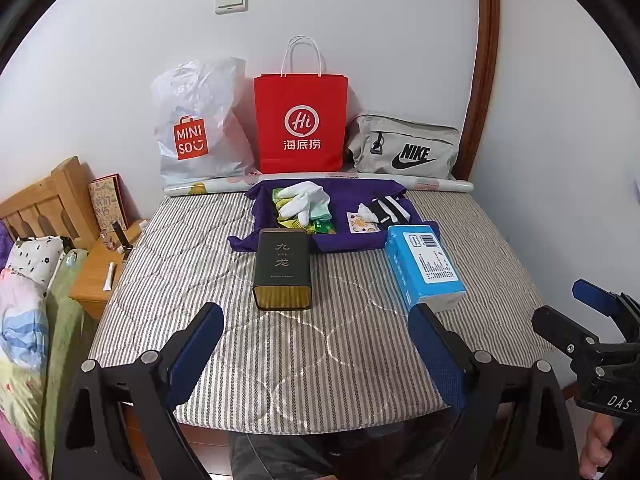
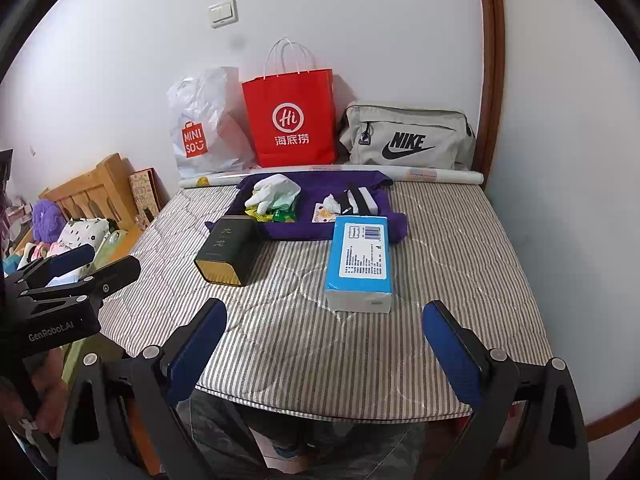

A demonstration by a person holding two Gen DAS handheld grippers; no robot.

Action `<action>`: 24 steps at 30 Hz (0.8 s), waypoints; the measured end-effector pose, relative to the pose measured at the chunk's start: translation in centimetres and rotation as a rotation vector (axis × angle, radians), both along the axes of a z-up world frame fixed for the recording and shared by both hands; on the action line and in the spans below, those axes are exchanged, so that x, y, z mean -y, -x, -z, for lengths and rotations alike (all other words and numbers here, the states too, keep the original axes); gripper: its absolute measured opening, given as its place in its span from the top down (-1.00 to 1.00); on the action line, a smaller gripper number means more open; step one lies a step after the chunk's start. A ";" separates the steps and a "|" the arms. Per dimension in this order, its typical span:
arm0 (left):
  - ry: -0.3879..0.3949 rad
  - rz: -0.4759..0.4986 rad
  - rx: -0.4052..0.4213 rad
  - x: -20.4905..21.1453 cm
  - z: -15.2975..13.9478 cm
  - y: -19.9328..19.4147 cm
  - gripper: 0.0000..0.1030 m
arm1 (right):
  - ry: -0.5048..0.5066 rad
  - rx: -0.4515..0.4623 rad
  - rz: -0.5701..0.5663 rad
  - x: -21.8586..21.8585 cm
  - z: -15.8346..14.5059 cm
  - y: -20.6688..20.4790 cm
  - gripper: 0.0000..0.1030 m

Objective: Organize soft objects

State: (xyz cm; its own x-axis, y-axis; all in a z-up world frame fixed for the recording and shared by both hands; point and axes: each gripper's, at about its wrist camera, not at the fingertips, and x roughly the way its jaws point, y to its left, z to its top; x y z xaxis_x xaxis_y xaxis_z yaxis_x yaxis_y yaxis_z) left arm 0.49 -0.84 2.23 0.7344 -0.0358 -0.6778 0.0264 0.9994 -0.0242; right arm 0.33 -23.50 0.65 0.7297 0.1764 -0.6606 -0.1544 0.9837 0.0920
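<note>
My left gripper (image 1: pixel 316 344) jaws wide apart, empty, above near edge of striped mattress (image 1: pixel 360 360). My right gripper (image 2: pixel 324 344) same. White gloves (image 1: pixel 302 200), striped socks (image 1: pixel 386 208) on purple cloth (image 1: pixel 348 240) at far end, behind dark tin (image 1: pixel 282 276) and blue box (image 1: pixel 424 266).

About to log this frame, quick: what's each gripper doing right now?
Left gripper: open, holding nothing, above the near edge of the mattress.
Right gripper: open, holding nothing, also above the near edge.
</note>
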 end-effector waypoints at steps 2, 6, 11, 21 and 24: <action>0.001 -0.001 0.000 0.0 0.0 0.1 -0.82 | 0.000 -0.002 0.003 0.0 0.0 0.0 -0.89; 0.000 -0.002 0.000 0.1 0.1 0.1 -0.82 | 0.001 -0.001 0.001 0.0 0.0 0.0 -0.89; 0.001 0.000 0.000 0.0 0.1 0.1 -0.82 | 0.000 -0.001 0.001 0.0 0.0 0.0 -0.89; 0.001 -0.001 0.000 0.0 0.0 0.0 -0.82 | 0.001 -0.002 0.002 0.0 0.1 0.1 -0.89; -0.001 -0.003 0.001 0.1 0.0 0.1 -0.82 | 0.001 -0.002 0.004 0.0 0.1 0.1 -0.89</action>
